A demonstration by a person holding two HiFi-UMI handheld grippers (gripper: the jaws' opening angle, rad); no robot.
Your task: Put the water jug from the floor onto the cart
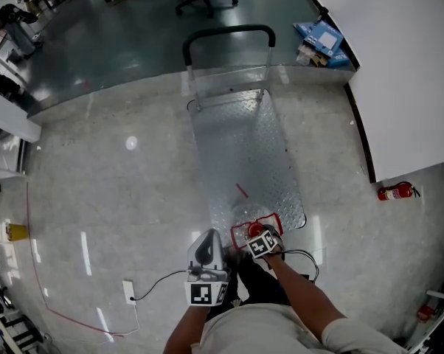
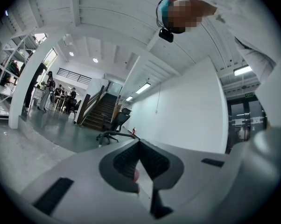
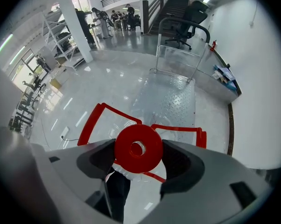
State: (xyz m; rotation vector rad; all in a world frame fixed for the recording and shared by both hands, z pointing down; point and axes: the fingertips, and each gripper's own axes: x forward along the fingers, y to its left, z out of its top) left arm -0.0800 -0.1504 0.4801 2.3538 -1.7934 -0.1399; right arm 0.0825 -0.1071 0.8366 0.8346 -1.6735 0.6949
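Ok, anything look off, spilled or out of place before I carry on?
Nothing looks spilled or damaged. The right hand-held gripper clamps the water jug by its red cap. The only stray thing is a loose cable across the floor at your left.

water jug (image 3: pixel 138 149): red cap, clear body | cart (image 1: pixel 244 146): silver diamond-tread, black handle | floor (image 1: pixel 119 198): pale speckled

Most of water jug (image 1: pixel 254 229) hidden beneath right hand-held gripper (image 1: pixel 260 243); distant people (image 2: pixel 61 94) too small to tell.
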